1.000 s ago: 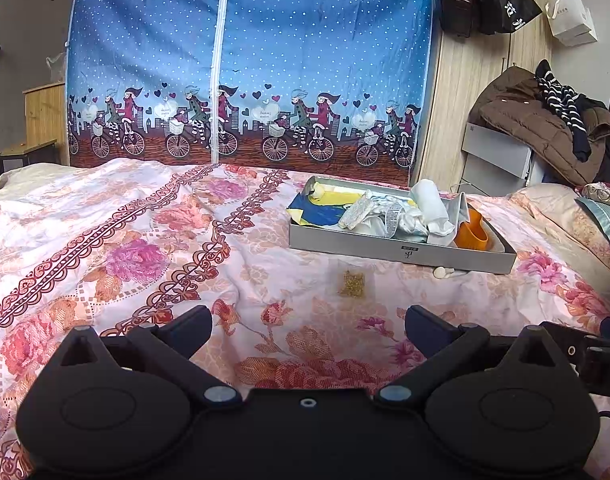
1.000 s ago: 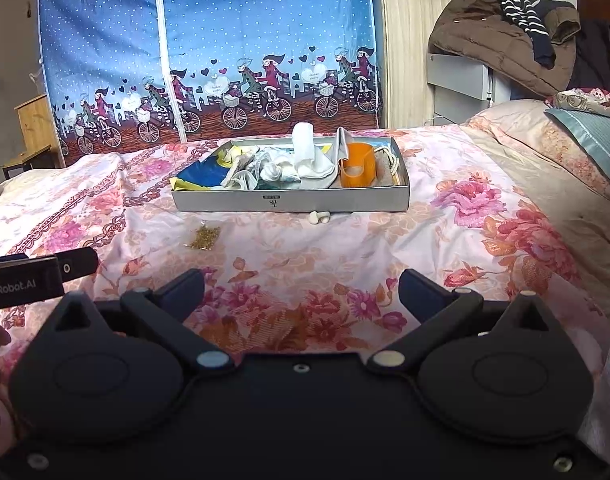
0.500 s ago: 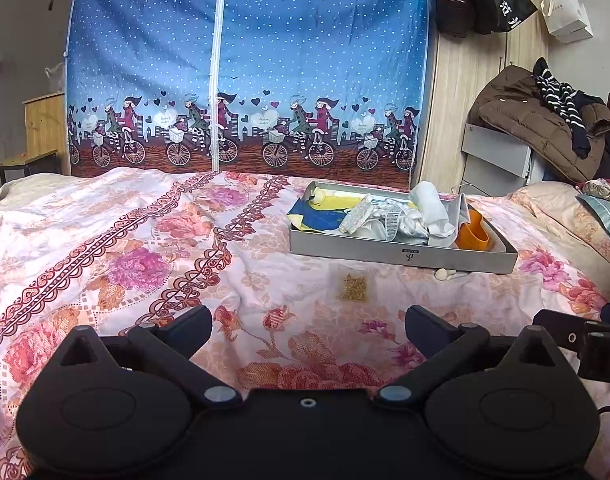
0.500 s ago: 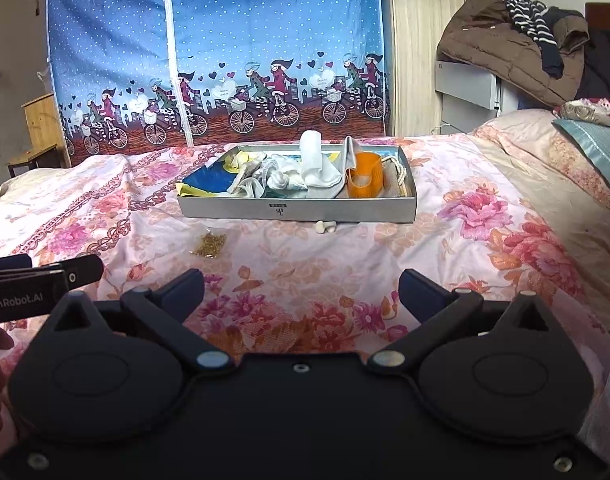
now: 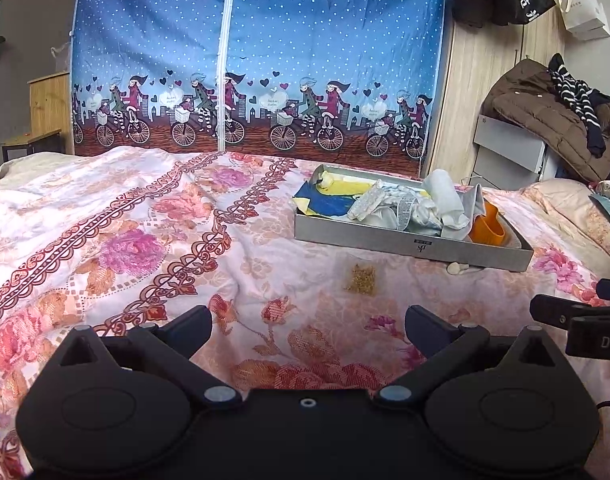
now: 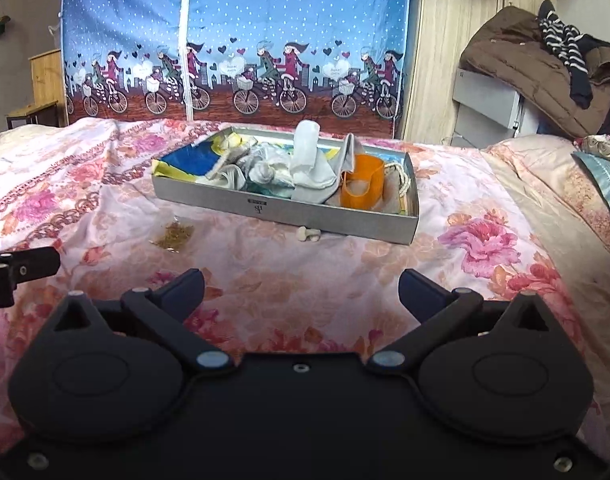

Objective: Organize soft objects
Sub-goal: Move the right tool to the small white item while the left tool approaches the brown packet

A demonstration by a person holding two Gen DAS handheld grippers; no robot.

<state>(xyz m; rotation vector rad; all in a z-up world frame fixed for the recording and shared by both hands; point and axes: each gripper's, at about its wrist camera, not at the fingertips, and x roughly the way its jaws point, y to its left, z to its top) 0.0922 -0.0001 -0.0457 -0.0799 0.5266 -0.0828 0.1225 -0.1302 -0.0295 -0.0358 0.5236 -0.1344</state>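
A shallow grey box (image 5: 409, 246) (image 6: 289, 213) sits on the flowered bedspread, filled with soft things: a blue and yellow cloth (image 5: 329, 202) (image 6: 189, 162), white socks and rags (image 5: 429, 204) (image 6: 305, 164), an orange band (image 5: 488, 229) (image 6: 363, 188). Just in front of the box lie a small olive-gold pouch (image 5: 361, 279) (image 6: 173, 236) and a small white piece (image 5: 457, 268) (image 6: 308, 234). My left gripper (image 5: 308, 326) is open, well short of the pouch. My right gripper (image 6: 301, 290) is open and empty, short of the box.
A blue fabric wardrobe (image 5: 257, 60) with a bicycle print stands behind the bed. Coats are heaped on a grey cabinet (image 5: 545, 116) at the right. A pillow (image 6: 605, 176) lies at the right edge. The other gripper's tip shows at each frame's side.
Both grippers have moved forward and closer to the box, the right one more. Both stay open and hold nothing.
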